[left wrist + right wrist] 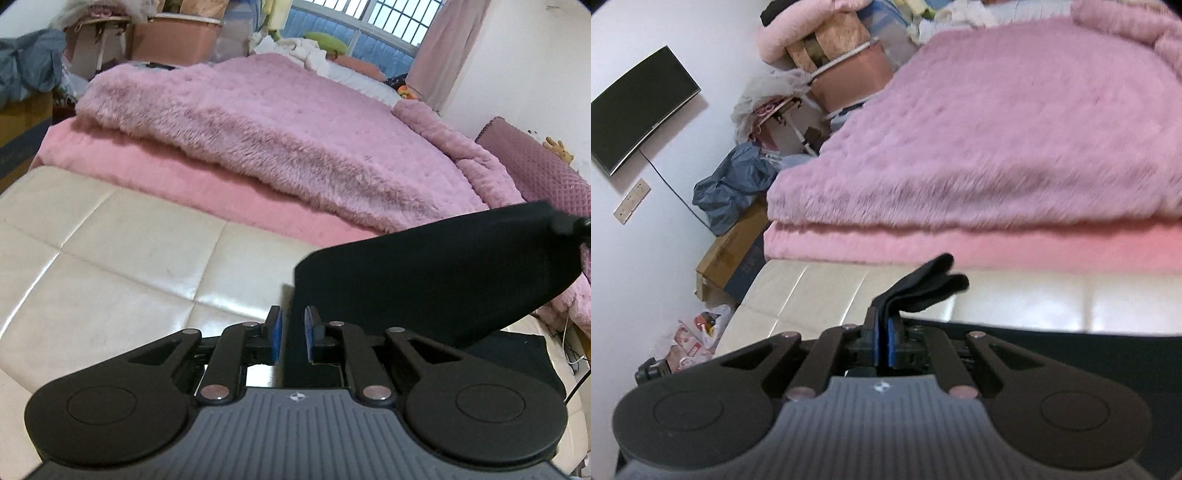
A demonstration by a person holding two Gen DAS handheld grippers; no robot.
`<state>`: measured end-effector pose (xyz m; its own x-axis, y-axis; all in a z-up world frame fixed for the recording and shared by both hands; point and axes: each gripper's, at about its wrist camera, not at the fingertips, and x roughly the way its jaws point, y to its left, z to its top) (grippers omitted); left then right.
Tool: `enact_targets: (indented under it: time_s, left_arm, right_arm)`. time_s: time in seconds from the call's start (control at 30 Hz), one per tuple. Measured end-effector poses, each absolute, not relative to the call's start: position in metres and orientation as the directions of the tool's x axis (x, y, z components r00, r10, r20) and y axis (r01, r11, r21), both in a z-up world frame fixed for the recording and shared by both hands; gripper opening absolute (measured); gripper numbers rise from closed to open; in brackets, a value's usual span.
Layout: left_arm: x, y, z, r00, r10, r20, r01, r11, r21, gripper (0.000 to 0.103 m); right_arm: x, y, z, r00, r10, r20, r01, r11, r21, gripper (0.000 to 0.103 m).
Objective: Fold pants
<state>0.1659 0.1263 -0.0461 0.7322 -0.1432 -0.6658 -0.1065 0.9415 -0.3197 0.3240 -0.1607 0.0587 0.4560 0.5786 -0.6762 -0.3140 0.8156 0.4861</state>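
The work goes on over a cream, quilted leather-like surface (122, 251), glossy and stitched into squares, which runs along the foot of a bed under a pink sheet (207, 184) and a fluffy mauve blanket (295, 122). Behind the bed a barred window (384, 22) and a pink curtain (450, 40) close off the room; in the right wrist view a dark wall screen (639, 107), a cardboard box (738, 251), a crumpled blue garment (735, 184) and plastic bags on the floor (698, 339) crowd the corner. The black pants (443, 273) are lifted off the surface in a taut sheet stretched toward the right, with more dark cloth lying flat below it. The left hand-held gripper (293, 339) points forward, low over the surface, its blue pads (276, 339) a little apart with an edge of the pants running between them; whether they pinch it I cannot tell. The right hand-held gripper (885, 343) is clamped tight on a bunched fold of the pants (923, 288), which sticks out ahead of its tips.
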Motion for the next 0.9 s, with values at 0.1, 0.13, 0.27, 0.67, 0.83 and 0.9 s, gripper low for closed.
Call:
enact_targets:
  time_s: [0.1, 0.13, 0.27, 0.67, 0.83, 0.9]
  left_arm:
    - [0.168, 0.117, -0.041, 0.734, -0.161, -0.660, -0.086, 0.942, -0.326, 0.014]
    - [0.169, 0.114, -0.040, 0.733, -0.162, -0.661, -0.083, 0.943, -0.323, 0.014]
    - [0.174, 0.099, -0.039, 0.719, -0.179, -0.672, -0.054, 0.949, -0.310, 0.014]
    - [0.205, 0.038, -0.071, 0.613, -0.239, -0.753, 0.041, 0.962, -0.272, 0.014]
    - [0.216, 0.012, -0.090, 0.558, -0.240, -0.794, 0.076, 0.968, -0.239, 0.014]
    - [0.218, 0.006, -0.096, 0.544, -0.239, -0.804, 0.083, 0.969, -0.232, 0.014]
  right_arm:
    - [0.322, -0.198, 0.085, 0.483, 0.554, -0.678, -0.300, 0.832, 0.466, 0.000]
    - [0.321, -0.211, 0.094, 0.496, 0.542, -0.678, -0.292, 0.840, 0.458, 0.000]
    - [0.316, -0.269, 0.116, 0.544, 0.483, -0.686, -0.238, 0.873, 0.425, 0.000]
    - [0.302, -0.454, 0.009, 0.477, 0.269, -0.837, 0.122, 0.923, 0.366, 0.000]
    - [0.299, -0.480, -0.069, 0.426, 0.194, -0.884, 0.203, 0.931, 0.302, 0.000]
    - [0.297, -0.486, -0.089, 0.414, 0.182, -0.892, 0.217, 0.932, 0.291, 0.000]
